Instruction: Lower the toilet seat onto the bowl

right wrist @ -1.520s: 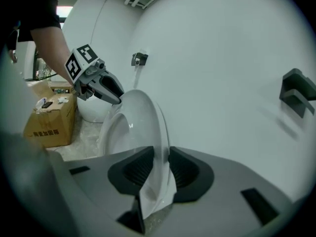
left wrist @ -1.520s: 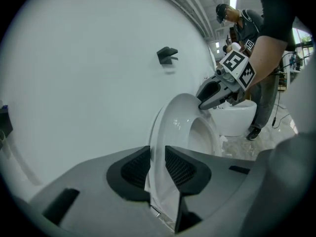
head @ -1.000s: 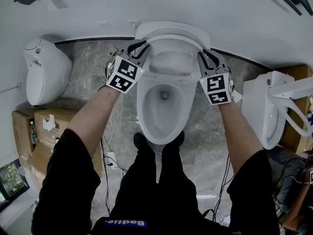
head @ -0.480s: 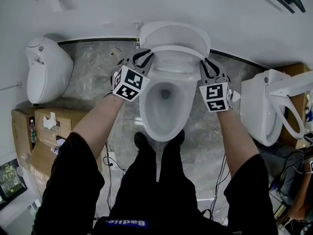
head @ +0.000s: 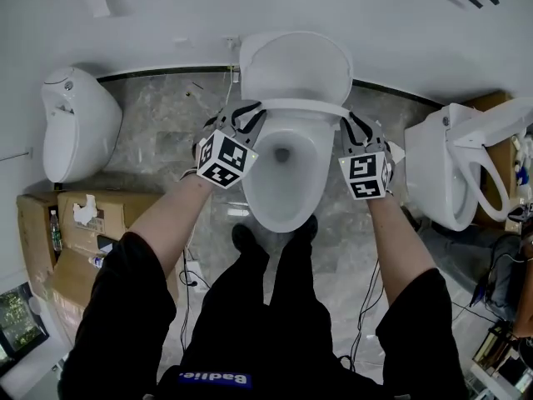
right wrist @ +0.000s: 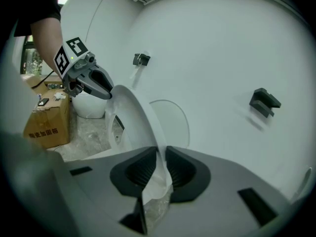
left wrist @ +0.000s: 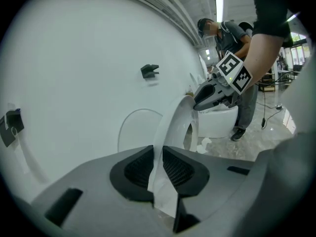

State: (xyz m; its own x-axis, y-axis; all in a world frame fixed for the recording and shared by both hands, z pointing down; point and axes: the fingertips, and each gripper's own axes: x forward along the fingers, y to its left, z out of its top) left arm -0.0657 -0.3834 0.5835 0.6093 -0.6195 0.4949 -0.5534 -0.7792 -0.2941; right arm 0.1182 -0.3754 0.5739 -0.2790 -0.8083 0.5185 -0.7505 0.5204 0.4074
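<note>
Where pressed against the white wall (head: 166, 23), no room behind the toilet bowl (head: 279, 190). To the left, well apart across grey marbled floor (head: 158, 140), a second white fixture (head: 75, 123); to the right, another toilet (head: 437, 173). Free floor on both flanks of the bowl; in front, closed off by the person's black-clad legs (head: 266, 307). At the far left edge, stacked cardboard boxes (head: 71, 223).

Above the bowl, the lid (head: 296, 65), upright against the wall. Just before it, the toilet seat (head: 296, 105), hinged at the wall end, held partway down, tilted and clear of the bowl's rim. Long axis from the hinge out toward the person, free end raised. Seen edge-on from both gripper views as a thin white ring.

Gripped at its left edge by the left gripper (head: 244, 113), fingers pressed shut on the white rim. Gripped at its right edge by the right gripper (head: 354, 125), fingers likewise clamped, with wrinkled clear film (right wrist: 155, 181) caught between them.

Black-and-white square markers on each gripper's cube. Dark printed characters on one box in the right gripper view, too small to read. White lettering on a blue patch (head: 212, 379) at the bottom of the head view, left unread.
</note>
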